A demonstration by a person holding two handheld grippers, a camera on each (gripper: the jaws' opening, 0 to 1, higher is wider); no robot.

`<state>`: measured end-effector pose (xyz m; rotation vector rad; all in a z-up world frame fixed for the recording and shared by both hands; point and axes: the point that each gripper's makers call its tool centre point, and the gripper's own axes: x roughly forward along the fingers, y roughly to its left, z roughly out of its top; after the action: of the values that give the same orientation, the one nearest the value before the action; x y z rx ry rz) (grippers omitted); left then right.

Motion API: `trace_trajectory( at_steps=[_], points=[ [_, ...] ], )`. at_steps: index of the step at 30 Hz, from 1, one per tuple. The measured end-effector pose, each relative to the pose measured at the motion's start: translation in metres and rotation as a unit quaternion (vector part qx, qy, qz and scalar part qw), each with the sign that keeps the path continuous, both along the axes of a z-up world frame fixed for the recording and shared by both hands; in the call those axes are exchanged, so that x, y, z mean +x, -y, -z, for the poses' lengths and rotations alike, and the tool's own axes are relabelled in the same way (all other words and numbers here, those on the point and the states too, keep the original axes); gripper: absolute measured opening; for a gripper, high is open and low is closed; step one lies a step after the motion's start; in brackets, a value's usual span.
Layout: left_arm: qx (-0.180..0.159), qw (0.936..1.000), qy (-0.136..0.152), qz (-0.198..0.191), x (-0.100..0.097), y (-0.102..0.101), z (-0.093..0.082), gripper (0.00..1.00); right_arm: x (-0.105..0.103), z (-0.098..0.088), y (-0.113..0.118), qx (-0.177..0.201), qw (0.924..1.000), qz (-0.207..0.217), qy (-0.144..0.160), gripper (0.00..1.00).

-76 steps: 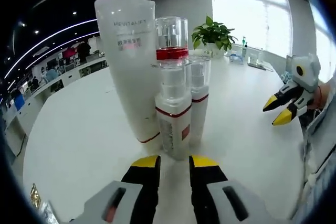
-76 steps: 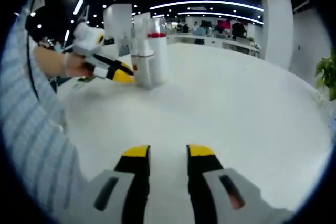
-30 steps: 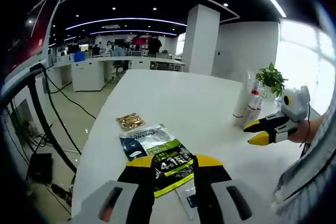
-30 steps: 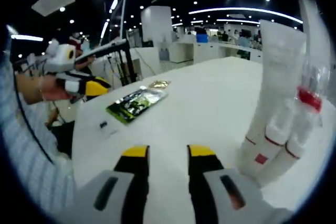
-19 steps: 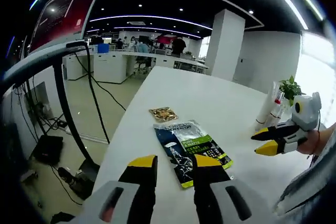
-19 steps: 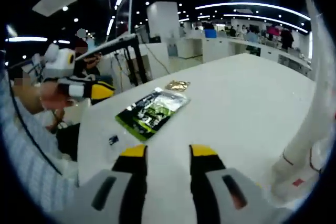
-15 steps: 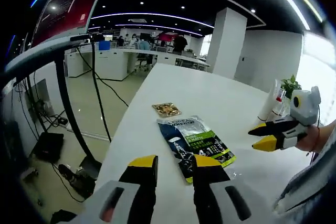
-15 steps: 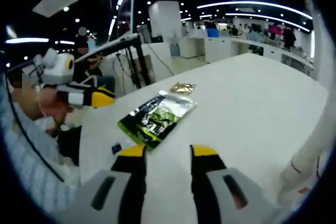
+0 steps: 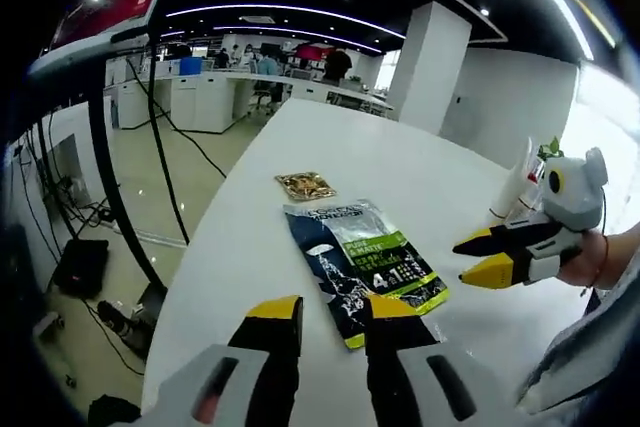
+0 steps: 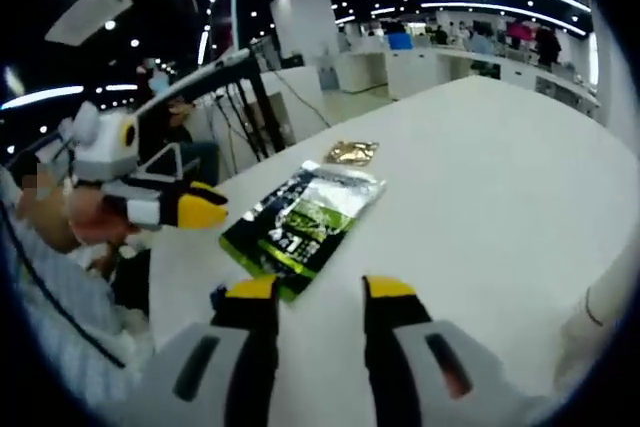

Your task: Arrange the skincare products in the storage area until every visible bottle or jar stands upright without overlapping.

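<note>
Left gripper view: left gripper (image 9: 320,312) low over the white table (image 9: 400,162), jaws parted, nothing between them. Just ahead, a flat green and dark sachet (image 9: 362,265); beyond it a small gold packet (image 9: 306,185). At right, right gripper (image 9: 487,254), yellow tips apart, empty, partly covering the skincare bottles (image 9: 521,185), too small to count. Right gripper view: right gripper (image 10: 320,292) released, empty, above the table (image 10: 500,177); sachet (image 10: 305,219) and gold packet (image 10: 352,152) ahead; left gripper (image 10: 205,209) at left, jaw gap hard to judge; one white bottle base (image 10: 605,307) cut off at right edge.
</note>
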<state>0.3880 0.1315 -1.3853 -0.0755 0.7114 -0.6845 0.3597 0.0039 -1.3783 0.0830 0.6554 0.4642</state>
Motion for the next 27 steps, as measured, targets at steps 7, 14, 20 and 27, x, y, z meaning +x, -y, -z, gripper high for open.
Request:
trace_trajectory(
  at_steps=[7, 14, 20, 27],
  points=[
    [0.014, 0.9997, -0.018, 0.003, -0.002, 0.004, 0.011, 0.23, 0.005, 0.009, -0.009, 0.004, 0.9997, -0.005, -0.025, 0.3],
    [0.008, 0.9991, -0.041, 0.004, -0.002, 0.005, 0.015, 0.22, 0.009, 0.018, -0.015, 0.022, 0.9985, -0.006, -0.05, 0.28],
    [0.012, 0.9989, -0.045, 0.009, -0.002, 0.006, 0.015, 0.2, 0.015, 0.018, -0.019, 0.038, 0.9976, 0.001, -0.057, 0.26],
    [0.015, 0.9982, -0.046, 0.035, -0.006, 0.017, 0.014, 0.15, 0.016, 0.019, -0.034, 0.038, 0.9972, -0.021, -0.061, 0.22]
  ],
)
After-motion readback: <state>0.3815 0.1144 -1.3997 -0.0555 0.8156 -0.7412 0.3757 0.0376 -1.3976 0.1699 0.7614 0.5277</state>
